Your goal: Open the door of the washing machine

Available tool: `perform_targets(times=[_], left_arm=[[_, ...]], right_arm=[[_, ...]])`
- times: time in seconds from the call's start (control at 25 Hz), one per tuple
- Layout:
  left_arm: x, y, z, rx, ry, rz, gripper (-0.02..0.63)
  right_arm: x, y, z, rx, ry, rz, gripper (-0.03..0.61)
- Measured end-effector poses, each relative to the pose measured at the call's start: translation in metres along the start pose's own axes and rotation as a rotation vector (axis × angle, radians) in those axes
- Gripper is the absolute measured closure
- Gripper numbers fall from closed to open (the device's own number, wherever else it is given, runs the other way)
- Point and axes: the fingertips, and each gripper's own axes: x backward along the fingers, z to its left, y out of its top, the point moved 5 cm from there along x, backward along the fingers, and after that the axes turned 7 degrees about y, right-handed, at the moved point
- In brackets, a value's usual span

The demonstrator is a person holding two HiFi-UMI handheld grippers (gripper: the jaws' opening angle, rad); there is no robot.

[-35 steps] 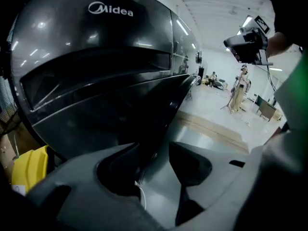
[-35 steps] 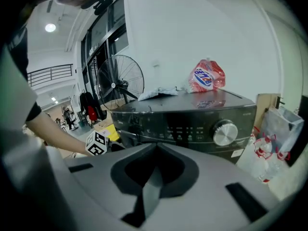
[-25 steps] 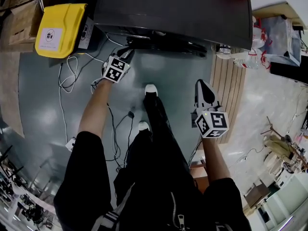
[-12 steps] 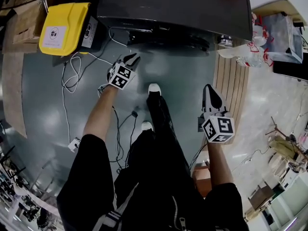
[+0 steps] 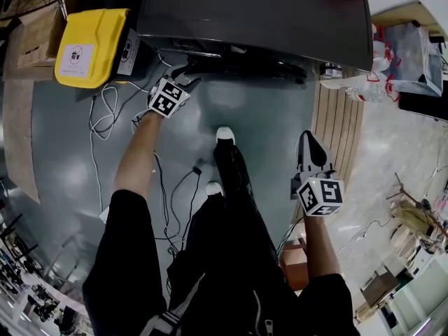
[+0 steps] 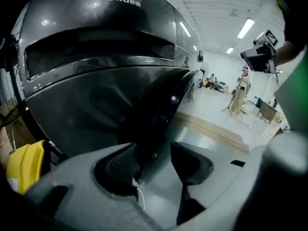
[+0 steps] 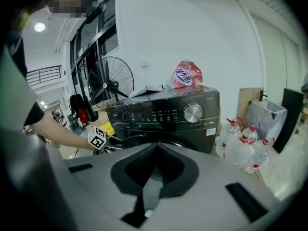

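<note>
— Since half a second ago my left gripper (image 5: pixel 185 78) has gone forward again to the washing machine (image 5: pixel 252 12); it had hung a little back over the floor; now its tips sit at the front of the door (image 5: pixel 238 67). My right gripper (image 5: pixel 309 137) has sunk slightly and is still well apart from the machine.

— Where does the door stand, and have you got hold of it?

— It's low on the front of the machine, just ahead of my shoe (image 5: pixel 224 133); in the left gripper view its dark rim looks lifted off the body, so I judge it slightly ajar. The rim runs in between my left jaws, close against the left-hand pad; the jaws are apart, with bare floor showing between the rim and the other pad, so nothing is clamped yet. The right jaws are pressed together on nothing.

— What could spoil it from here?

— Pulling before I close; the rim is glossy and curved, so loose jaws would probably slide off it and the door could fall back. A shallow bite near the tips might slip the same way. The door should swing toward my legs, so I may have to step back; loose cables (image 5: pixel 105 110) lie on the floor to my left, and a careless step could catch them.
</note>
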Motion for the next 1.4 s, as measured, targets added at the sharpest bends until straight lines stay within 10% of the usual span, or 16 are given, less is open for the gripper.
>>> perform_targets(times=[0.72,1.4], left_arm=[[-0.015,-0.004,-0.011,-0.135,-0.136,0.112,0.477],[0.049,-0.071,-0.148,-0.041,-0.139,0.074,0.527]], right_arm=[[-0.010,-0.024,-0.004,-0.015,0.007,0.049,0.575],[0.067,-0.062,0.056,0.021,0.024,-0.044,0.575]])
